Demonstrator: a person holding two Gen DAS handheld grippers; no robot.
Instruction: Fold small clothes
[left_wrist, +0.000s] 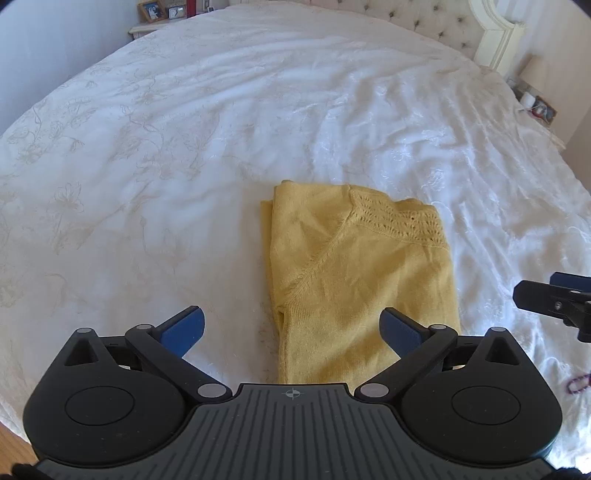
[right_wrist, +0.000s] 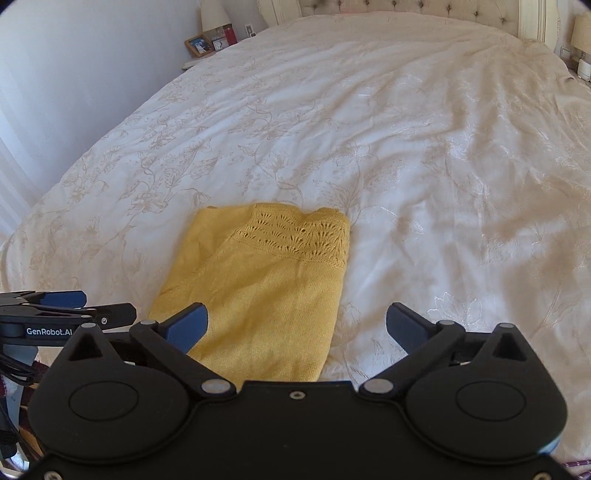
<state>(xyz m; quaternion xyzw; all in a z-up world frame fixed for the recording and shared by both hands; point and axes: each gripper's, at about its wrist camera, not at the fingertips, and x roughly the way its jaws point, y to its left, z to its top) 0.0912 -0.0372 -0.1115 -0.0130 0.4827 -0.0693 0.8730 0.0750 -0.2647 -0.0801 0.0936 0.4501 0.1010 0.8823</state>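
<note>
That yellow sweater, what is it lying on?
The yellow sweater lies folded on a white flowered bedspread. Whatever is between its layers or directly beneath it is covered. Neither claw touches it.

Bedroom: bed (right_wrist: 369, 129), tufted headboard (right_wrist: 406, 7)

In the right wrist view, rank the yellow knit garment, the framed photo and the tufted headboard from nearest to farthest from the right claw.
From the right claw:
1. Yellow knit garment, just ahead, slightly left.
2. Framed photo, far left on the nightstand.
3. Tufted headboard, far end of the bed.
</note>
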